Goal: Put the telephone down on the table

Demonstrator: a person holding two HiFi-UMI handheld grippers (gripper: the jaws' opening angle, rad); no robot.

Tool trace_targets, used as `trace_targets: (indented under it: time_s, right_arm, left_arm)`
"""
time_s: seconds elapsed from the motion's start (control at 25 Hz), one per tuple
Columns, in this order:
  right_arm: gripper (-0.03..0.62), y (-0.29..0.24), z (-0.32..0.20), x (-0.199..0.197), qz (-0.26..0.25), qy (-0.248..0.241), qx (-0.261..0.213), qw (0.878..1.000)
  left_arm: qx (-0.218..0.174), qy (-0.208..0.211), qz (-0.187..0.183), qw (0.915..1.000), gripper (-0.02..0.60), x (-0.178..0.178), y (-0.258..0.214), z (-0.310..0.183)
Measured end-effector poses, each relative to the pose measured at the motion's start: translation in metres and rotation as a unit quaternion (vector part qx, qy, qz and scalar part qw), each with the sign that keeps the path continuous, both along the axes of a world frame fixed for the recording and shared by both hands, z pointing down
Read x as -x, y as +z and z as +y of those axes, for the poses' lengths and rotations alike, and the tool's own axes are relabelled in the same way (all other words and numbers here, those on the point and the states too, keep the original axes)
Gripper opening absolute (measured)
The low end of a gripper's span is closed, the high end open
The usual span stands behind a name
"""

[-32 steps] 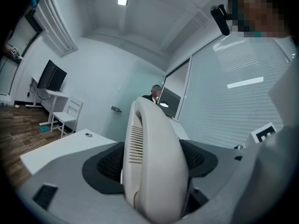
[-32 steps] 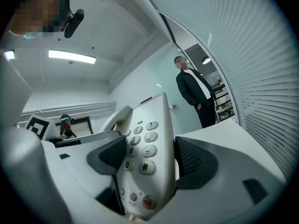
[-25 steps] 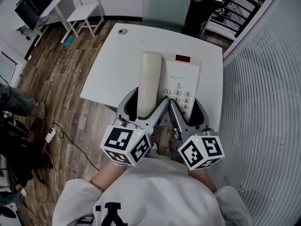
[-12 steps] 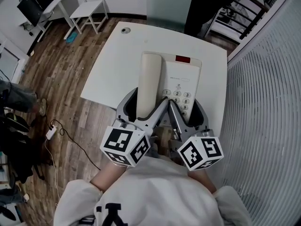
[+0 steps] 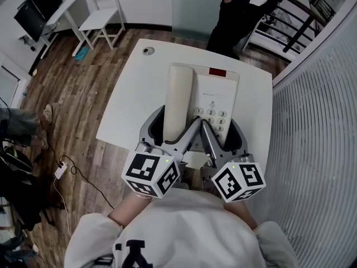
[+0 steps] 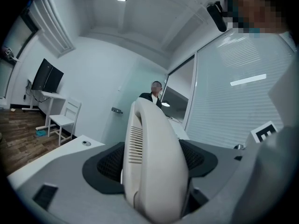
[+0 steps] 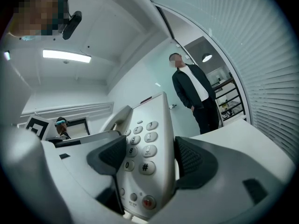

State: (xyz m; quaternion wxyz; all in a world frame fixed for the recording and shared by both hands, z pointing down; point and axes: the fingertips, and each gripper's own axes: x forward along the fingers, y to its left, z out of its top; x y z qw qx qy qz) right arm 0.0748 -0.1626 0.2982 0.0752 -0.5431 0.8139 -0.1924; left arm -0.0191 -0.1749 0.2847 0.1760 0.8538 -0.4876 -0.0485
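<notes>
Head view, from the left: wood floor (image 5: 72,94) with a white power strip (image 5: 60,159) and its cable, a dark monitor (image 5: 36,4) at the far left, a white chair (image 5: 103,13) just right of it. Next the white table (image 5: 134,88), with a small round grommet (image 5: 148,51) near its far left corner. Over the table's near right part, the beige telephone (image 5: 215,94), lying lengthwise from near to far, its near end at the table's near edge. Along its left side the handset (image 5: 179,94) in the cradle; to the right the keypad (image 5: 211,116), and farther off a red display window (image 5: 217,72).

Left tool (image 5: 174,124) clamped on the near end of the handset: in the left gripper view, dark ribbed pads pressed to both flanks of the curved shell. Right tool (image 5: 220,128) just beside it, closed on the body of the telephone at the keypad (left pad over the face next to the 8 and 0 keys, right pad against the right edge, seen in the right gripper view). Marker cubes of both tools nearest the wearer, almost side by side.

Cannot tell whether the base of the telephone touches the table or hangs just above it.

Farther right, beyond the table's far edge, a person (image 5: 240,10) in dark clothes, standing. At the extreme right, a pale slatted wall (image 5: 318,121).
</notes>
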Motion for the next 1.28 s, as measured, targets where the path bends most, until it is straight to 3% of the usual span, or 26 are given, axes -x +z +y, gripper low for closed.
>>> trace_targets:
  time_s: [0.44,0.72,1.28]
  right_arm:
    - [0.325,-0.001,-0.115,0.013,-0.001,0.019,0.002,1.000]
    - [0.325,0.011,-0.127,0.008,-0.004,0.038,0.013,0.999]
    - [0.325,0.021,-0.134,0.001,0.006,0.020,0.046,0.999]
  left_arm:
    - [0.004,0.013,-0.001,0.9999,0.367,0.013,-0.001,-0.118]
    - [0.016,0.031,-0.005,0.9994,0.365,0.007,0.012,-0.133]
    - [0.057,0.011,0.004,0.9983,0.365,0.001,0.024,-0.138]
